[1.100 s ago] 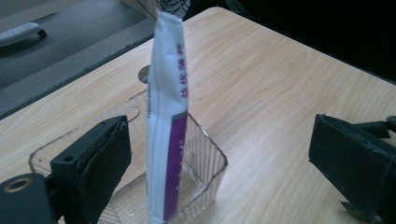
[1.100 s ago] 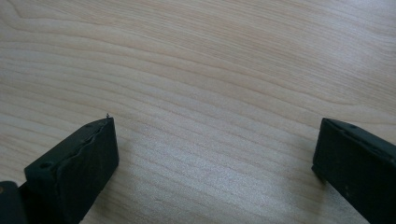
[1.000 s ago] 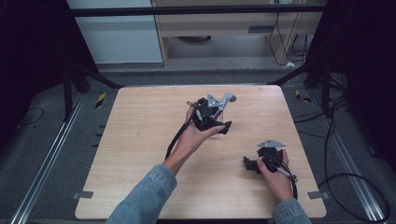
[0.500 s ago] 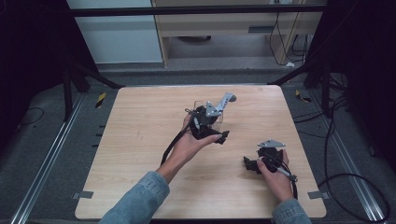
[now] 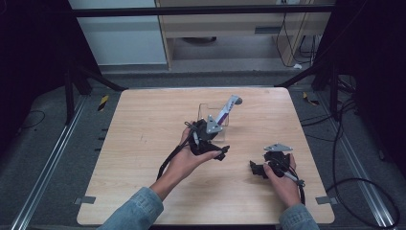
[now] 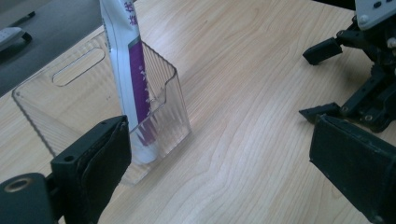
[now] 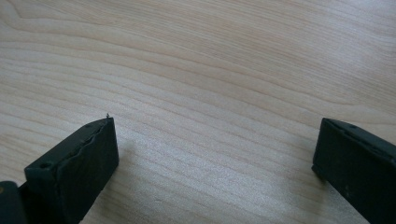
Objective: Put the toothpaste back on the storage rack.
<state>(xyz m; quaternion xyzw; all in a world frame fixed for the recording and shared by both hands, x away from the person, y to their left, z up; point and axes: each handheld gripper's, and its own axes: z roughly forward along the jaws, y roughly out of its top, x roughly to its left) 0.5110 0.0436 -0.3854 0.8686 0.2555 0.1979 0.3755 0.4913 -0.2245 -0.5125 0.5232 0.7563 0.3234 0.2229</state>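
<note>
A white and purple tube (image 5: pixel 226 111) leans upright in a clear ribbed plastic holder (image 5: pixel 209 111) near the middle of the wooden table (image 5: pixel 143 124). My left gripper (image 5: pixel 216 140) sits just in front of the holder, open and empty. In the left gripper view the tube (image 6: pixel 132 79) stands in the holder (image 6: pixel 163 116) beside the left jaw, untouched, with my left gripper (image 6: pixel 219 158) spread wide. My right gripper (image 5: pixel 258 163) rests on the table at the near right, open over bare wood (image 7: pixel 215 158). My right gripper (image 6: pixel 369 88) also appears in the left gripper view.
Metal rails run along both sides of the table. Cables (image 5: pixel 344 158) lie on the floor at the right. A cabinet (image 5: pixel 230 28) stands beyond the far edge. Bare wood stretches across the table's left half.
My left gripper has drawn back toward the near side and away from the tube, which now stands free in the holder. The right gripper has stayed still.
</note>
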